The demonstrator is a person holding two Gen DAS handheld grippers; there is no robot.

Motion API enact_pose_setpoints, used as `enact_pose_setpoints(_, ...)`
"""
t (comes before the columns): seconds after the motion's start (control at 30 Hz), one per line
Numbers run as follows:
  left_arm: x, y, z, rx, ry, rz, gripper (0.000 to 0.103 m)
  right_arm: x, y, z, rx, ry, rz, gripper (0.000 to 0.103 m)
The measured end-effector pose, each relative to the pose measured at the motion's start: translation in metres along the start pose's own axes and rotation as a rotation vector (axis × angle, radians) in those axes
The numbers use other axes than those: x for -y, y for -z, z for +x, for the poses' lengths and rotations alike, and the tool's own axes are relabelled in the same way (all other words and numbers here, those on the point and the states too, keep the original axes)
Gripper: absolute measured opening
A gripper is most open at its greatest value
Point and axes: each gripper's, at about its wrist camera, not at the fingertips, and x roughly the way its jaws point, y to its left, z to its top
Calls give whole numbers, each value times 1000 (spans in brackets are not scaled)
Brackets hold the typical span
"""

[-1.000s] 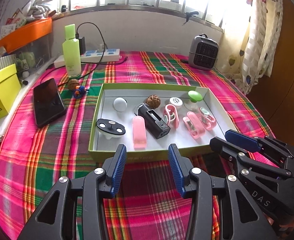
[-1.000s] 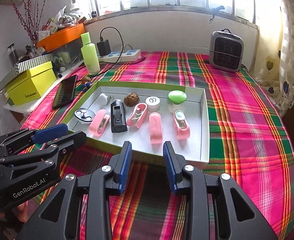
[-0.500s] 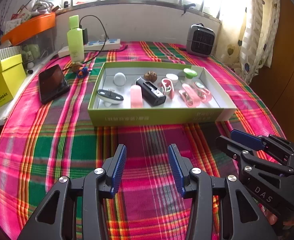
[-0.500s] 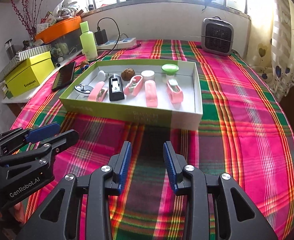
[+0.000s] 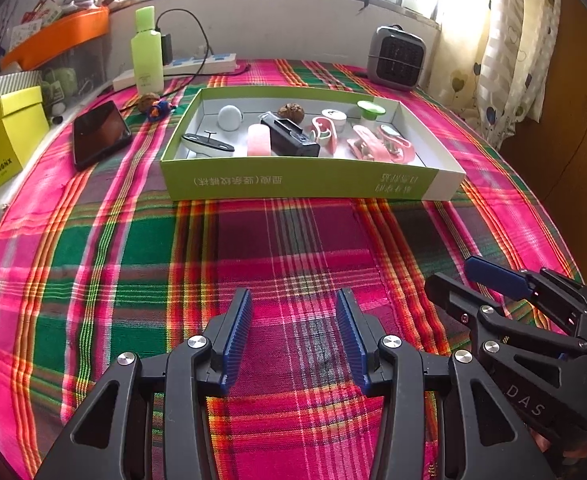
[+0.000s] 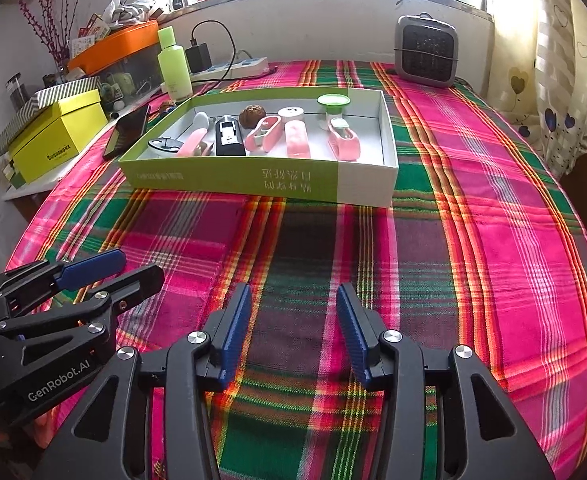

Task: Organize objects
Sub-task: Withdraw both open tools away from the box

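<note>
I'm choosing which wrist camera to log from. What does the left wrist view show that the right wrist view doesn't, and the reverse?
Only the left wrist view shows a wooden cabinet at the far right. Only the right wrist view shows red-flowered twigs and a dark jar at the left. Both show the green tray of small items, the phone, green bottle, heater, yellow box, and both grippers, open and empty.

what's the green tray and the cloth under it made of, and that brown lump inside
Green tray: likely matte printed cardboard, with thin folded walls and a white inside. Cloth: woven plaid fabric, with visible threads and slight wrinkles. Brown lump: probably a walnut, with a wrinkled, dull shell.
</note>
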Motion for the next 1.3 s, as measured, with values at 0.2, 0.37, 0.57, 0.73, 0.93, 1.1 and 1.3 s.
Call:
enact_pose_setpoints(0.2,1,2,0,15,-16,-14,44,-4,1,1,-7,37,-21,46)
enact_pose_setpoints(0.37,8,5,1,23,-54,13,46,-7,3,1,-12,79,-38,49)
enact_pose_setpoints(0.57,8,4,1,22,-52,12,47,-4,4,0,-10,82,-30,49)
enact_pose_setpoints(0.73,8,5,1,23,-44,11,49,1,5,-2,-7,85,-6,49)
enact_pose_setpoints(0.93,10,4,1,21,-43,15,51,-1,5,-2,-8,93,-14,50)
enact_pose_setpoints(1.1,10,4,1,21,-43,17,52,-1,5,-2,-8,94,-15,50)
enact_pose_setpoints(1.3,11,4,1,21,-42,16,52,-1,5,-1,-8,94,-15,51)
